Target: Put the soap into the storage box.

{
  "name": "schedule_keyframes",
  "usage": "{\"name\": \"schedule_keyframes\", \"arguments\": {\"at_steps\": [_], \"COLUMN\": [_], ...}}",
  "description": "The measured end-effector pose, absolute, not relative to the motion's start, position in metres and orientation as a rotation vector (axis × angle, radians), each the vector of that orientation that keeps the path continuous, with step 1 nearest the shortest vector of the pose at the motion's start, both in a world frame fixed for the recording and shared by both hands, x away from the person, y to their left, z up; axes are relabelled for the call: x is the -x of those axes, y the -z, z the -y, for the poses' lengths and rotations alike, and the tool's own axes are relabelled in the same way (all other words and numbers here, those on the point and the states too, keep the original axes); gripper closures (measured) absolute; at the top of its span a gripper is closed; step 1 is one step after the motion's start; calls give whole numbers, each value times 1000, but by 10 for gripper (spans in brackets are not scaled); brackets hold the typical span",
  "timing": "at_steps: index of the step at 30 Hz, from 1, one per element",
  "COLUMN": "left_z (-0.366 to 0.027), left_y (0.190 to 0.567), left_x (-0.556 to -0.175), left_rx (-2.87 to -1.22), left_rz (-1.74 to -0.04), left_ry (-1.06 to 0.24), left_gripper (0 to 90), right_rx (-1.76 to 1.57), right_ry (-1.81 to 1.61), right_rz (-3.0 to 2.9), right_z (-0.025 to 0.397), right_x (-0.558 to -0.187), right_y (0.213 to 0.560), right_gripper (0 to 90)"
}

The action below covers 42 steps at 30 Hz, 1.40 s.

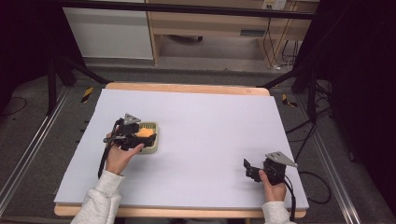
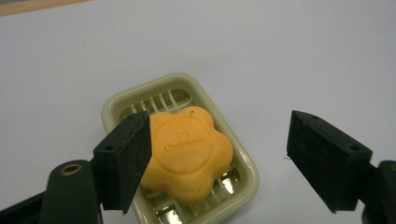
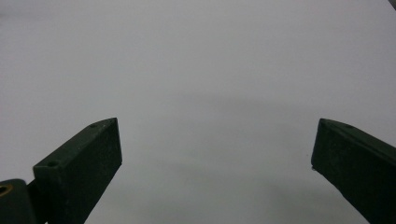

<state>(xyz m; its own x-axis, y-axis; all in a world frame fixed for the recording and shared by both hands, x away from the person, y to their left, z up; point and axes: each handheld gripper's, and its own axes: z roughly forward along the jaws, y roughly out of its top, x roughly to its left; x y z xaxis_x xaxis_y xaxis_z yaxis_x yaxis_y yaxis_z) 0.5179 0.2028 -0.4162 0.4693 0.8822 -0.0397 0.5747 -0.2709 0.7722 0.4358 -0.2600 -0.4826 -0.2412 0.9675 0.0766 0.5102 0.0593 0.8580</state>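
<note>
Soap (image 2: 189,156) — orange, flower-shaped, stamped on top — lies in a pale green dish (image 2: 245,161) with a slatted floor, on the left half of the bench (image 1: 205,126). In the high view the soap (image 1: 144,133) and dish (image 1: 155,140) sit just ahead of the left hand (image 1: 119,158).

Left tongs (image 2: 219,154) spread wide and hold nothing. In the left gripper view one jaw overlaps the soap's near edge; the other stands well clear, out past the dish rim over bare bench. Whether the near jaw touches the soap I cannot tell.

Right tongs (image 1: 250,169) rest near the bench's front right corner, well apart from the dish — jaws wide, nothing between them but bare white surface in the right gripper view.

Step in hand, as I judge it: the approach for a grasp on the soap, not yet closed.

Next move calls for centring — shift the left tongs sideways so the soap sits between both jaws rather than beside one, lower until the pads (image 2: 128,156) are level with the soap's flanks above the rim, then close. The lobed outline suggests seating the pads on opposite lobes or flats. The dish looks light, so it may drag along if a jaw catches its rim.
</note>
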Motion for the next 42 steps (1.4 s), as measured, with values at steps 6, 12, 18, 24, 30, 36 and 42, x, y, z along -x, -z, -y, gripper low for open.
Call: {"name": "schedule_keyframes", "arguments": {"at_steps": [6,12,18,24,30,36,42], "left_z": [-213,-225,-241,-259,-273,-285,-297], "left_y": [416,419,421,429,444,453,462], "left_x": [-507,-495,-482,-471,-459,-449,-441], "left_rx": [-1931,-1910,-1863,-1833,-1833,-1827,-1835], "left_rz": [-1195,-1180,-1190,-1224,-1259,-1289,-1319], "left_ry": [-537,-546,-577,-594,-619,-632,-640], "left_gripper": [228,230,233,245,244,230,231], "right_rx": [-1481,-1489,-1489,-1490,-1496,-1500,-1498], "right_ry": [-1103,-1103,-1101,-1098,-1100,-1095,-1092], "right_rz": [-1795,-1792,-1791,-1790,-1787,-1782,-1783], "right_z": [262,262,263,264,265,267,268], "right_x": [-435,-435,-434,-434,-434,-433,-433], "right_y": [483,482,482,483,483,482,482], "right_gripper": [20,19,19,19,18,18,18]}}
